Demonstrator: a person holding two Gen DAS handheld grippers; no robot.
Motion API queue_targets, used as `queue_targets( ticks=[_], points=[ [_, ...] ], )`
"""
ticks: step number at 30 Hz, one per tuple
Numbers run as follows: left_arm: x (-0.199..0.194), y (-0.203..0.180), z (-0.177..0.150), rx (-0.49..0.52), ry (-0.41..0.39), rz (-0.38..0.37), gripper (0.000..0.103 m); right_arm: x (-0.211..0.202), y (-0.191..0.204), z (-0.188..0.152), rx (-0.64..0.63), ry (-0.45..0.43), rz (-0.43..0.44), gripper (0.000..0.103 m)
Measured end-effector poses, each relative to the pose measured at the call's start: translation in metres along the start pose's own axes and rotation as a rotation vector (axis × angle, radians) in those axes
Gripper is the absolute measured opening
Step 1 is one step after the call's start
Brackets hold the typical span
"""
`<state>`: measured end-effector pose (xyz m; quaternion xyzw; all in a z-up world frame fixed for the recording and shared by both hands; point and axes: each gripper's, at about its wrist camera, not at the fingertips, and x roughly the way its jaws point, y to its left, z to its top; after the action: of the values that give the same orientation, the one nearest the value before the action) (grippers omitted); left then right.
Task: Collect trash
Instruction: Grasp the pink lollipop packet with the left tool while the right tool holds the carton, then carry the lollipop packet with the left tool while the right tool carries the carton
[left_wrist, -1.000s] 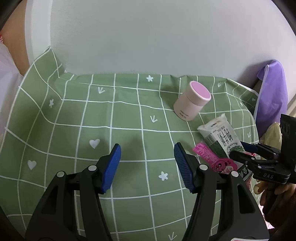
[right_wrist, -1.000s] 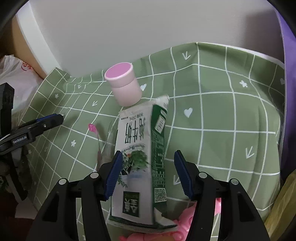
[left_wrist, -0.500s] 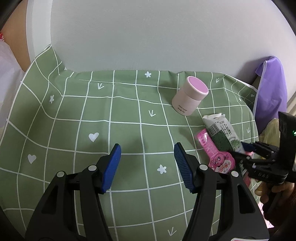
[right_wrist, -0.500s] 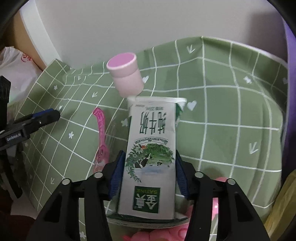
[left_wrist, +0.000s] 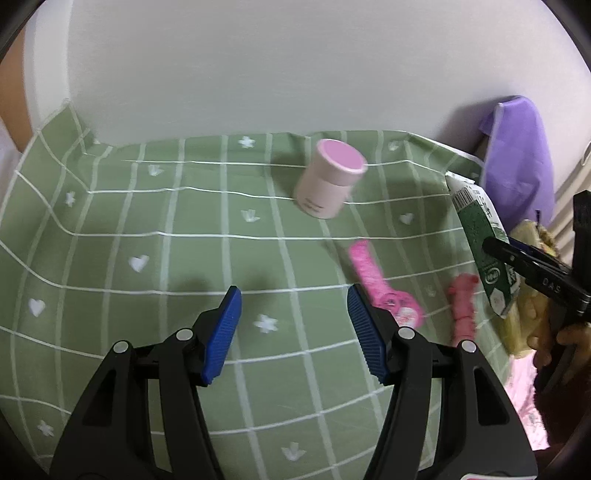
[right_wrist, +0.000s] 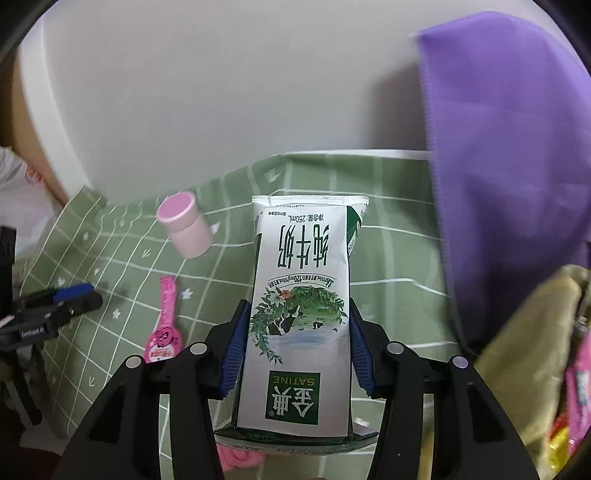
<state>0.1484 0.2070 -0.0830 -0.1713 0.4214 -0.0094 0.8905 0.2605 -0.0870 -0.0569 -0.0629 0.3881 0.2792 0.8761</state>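
Note:
My right gripper (right_wrist: 295, 343) is shut on a green and white milk carton (right_wrist: 301, 295) and holds it above the green checked cloth (right_wrist: 388, 258). The carton also shows at the right in the left wrist view (left_wrist: 480, 243). My left gripper (left_wrist: 293, 332) is open and empty over the cloth (left_wrist: 147, 221). A pink wrapper (left_wrist: 384, 288) lies just right of its right finger, also in the right wrist view (right_wrist: 164, 325). A pink-lidded jar (left_wrist: 328, 184) stands near the wall, also in the right wrist view (right_wrist: 184, 225).
A purple cloth (right_wrist: 509, 147) hangs at the right. An olive bag (right_wrist: 532, 354) with colourful wrappers sits at the lower right. A second pink item (left_wrist: 463, 306) lies on the cloth's right edge. A white wall backs the table.
My right gripper closed on the milk carton, lifted it off the cloth and swung right toward the purple cloth. The pink wrapper beneath is now uncovered. My left gripper stayed open.

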Motion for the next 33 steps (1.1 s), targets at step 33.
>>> queue_targets(
  ticks=[33],
  points=[
    [0.047,-0.094,-0.016,0.097,0.065,-0.09,0.048,-0.056,-0.027,-0.06,0.072,-0.043,-0.076,0.047]
  ],
)
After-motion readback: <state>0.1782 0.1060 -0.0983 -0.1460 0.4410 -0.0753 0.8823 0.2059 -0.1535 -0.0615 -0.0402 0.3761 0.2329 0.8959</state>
